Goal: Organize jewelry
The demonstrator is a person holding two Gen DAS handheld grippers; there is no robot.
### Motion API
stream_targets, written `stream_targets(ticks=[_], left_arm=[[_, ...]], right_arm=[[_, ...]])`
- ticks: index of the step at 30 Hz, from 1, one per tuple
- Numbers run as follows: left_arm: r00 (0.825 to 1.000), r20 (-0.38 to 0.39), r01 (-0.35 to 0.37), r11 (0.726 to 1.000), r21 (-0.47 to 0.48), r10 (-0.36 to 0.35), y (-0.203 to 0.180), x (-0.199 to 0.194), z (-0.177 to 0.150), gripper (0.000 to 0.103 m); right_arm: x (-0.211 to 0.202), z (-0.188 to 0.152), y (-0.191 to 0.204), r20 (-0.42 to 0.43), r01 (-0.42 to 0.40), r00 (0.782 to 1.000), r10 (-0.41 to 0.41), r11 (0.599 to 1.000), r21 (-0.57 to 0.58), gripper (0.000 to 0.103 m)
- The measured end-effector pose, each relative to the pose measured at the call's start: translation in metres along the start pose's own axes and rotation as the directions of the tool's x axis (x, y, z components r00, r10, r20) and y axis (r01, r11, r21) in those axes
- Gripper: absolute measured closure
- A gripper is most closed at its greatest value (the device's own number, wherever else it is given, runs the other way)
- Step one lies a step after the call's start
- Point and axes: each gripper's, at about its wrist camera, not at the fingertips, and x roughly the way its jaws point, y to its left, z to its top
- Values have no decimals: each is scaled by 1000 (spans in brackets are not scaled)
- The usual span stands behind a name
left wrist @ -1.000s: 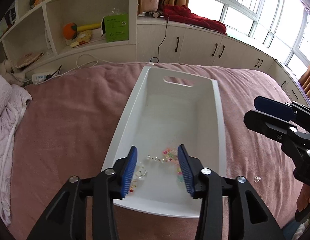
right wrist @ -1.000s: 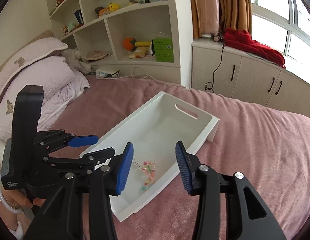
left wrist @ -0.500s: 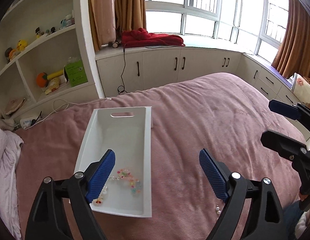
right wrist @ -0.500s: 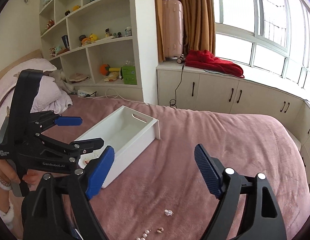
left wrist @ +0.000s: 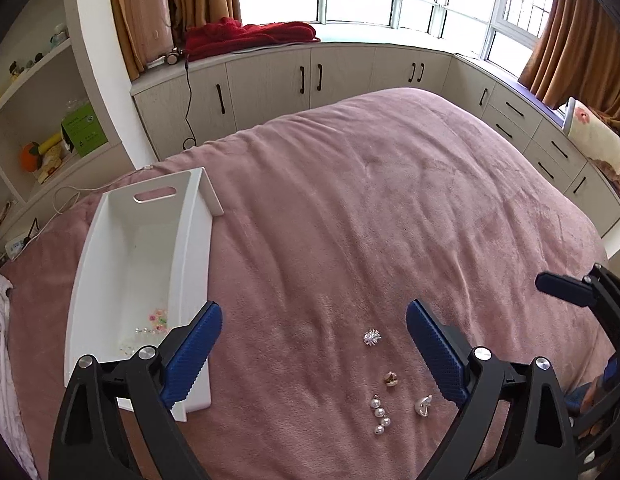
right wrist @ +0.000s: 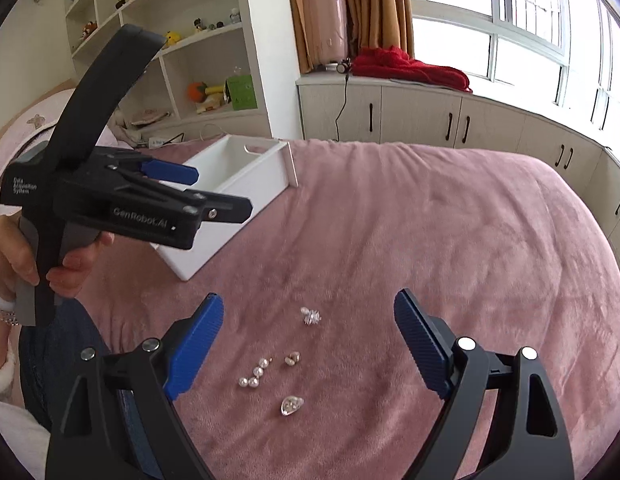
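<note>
Four small pieces of jewelry are shown loose on the pink bed cover (right wrist: 390,232), all lying within the gap of the right gripper (right wrist: 308,344), whose jaws are spread wide and hold nothing. Farthest from it lies a sparkly brooch (right wrist: 310,315); nearer lie a gold-toned bead (right wrist: 292,358) and a pearl string (right wrist: 254,372); nearest lies a silver heart charm (right wrist: 291,405). The long axis of the pearl string is seen to run from near left to far right, obliquely across the gripper's closing line. In the left wrist view the same cluster appears right of centre between the fingers of the left gripper (left wrist: 314,354), likewise spread and empty. The white bin (left wrist: 191,264) stands to the far left (coloured beads already rest on its floor), just beside the left gripper's left finger. The right gripper is judged the better centred over the cluster, so a short forward, downward reach would be called for.
</note>
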Motion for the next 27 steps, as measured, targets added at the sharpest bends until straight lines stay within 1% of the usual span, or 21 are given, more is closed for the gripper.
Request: stream_targets(ticks=[4,9,15,17,18,19,22,25,26,27], left_arm=[[999,-37,1,1000,32,0,-16,22,-6,9],[996,-88,18,997,74,-12,-35,50,-14,9],[984,-172,60,991,119,-39,-50,93,-25,9],[980,-193,71,990,123,-46,-52,104,-29,9],[979,-196,76,989,125,-51,-53,108,-31,9],[978,-203,78,989,127,-51,-54,113,-32,9],[975,-217,81,988,130,-51,-54,123,-37,9],[974,-222,66,989,135,-34,-52,131,-40,9],[974,-222,68,989,134,-37,-51,133,-41,11],[974,-222,72,989,131,-42,-50,136,-41,17]], right_arm=[[14,-24,1,-46,-13,999,15,999,43,17],[31,-41,8,-103,-18,994,21,999,27,19],[52,-58,12,-181,-23,983,20,1000,-11,22],[58,-66,13,-210,-23,978,19,1000,-19,28],[63,-71,14,-230,-21,973,15,999,-25,34],[67,-74,15,-245,-23,969,15,999,-29,37],[80,-85,18,-287,-24,958,12,999,-38,42],[92,-92,23,-318,-19,948,1,998,-53,45],[94,-94,24,-324,-20,946,1,998,-55,46],[97,-95,26,-329,-20,944,0,998,-59,49]])
